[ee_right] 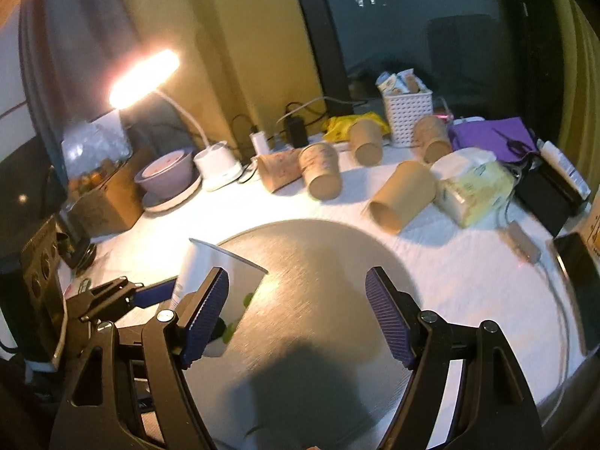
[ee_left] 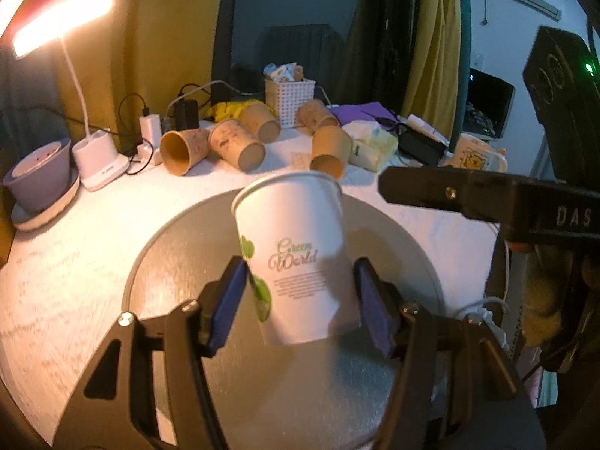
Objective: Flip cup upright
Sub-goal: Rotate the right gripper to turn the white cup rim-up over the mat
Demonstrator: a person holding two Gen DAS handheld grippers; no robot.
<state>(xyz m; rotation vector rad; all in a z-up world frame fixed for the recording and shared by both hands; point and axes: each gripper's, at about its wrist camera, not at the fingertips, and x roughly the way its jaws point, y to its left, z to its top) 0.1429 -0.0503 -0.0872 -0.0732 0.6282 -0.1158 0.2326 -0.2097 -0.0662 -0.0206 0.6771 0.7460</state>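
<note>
Blue ribbed pads, left gripper: clenched on the lower body of the white paper cup, one pad at each flank, both touching the wall. Cup: printed "Green World", rim at 12 o'clock from the jaws, mouth up and leaning slightly away; its base looks lifted just off the round grey mat, though contact cannot be told for certain.

Right gripper: jaws spread wide, nothing between them; the cup lies at its 9 o'clock, outside the left pad.

Step in hand, by judgement: the flip is nearly complete; the cup is close to upright and remains to be set down.

Next move calls for: levelling the base, lowering it flat onto the mat, then releasing both pads evenly so the light cup does not tip.

Beyond, at 12 o'clock on the white table: brown paper cups lying on their sides, a white lattice basket, a lit desk lamp at 10 o'clock.
</note>
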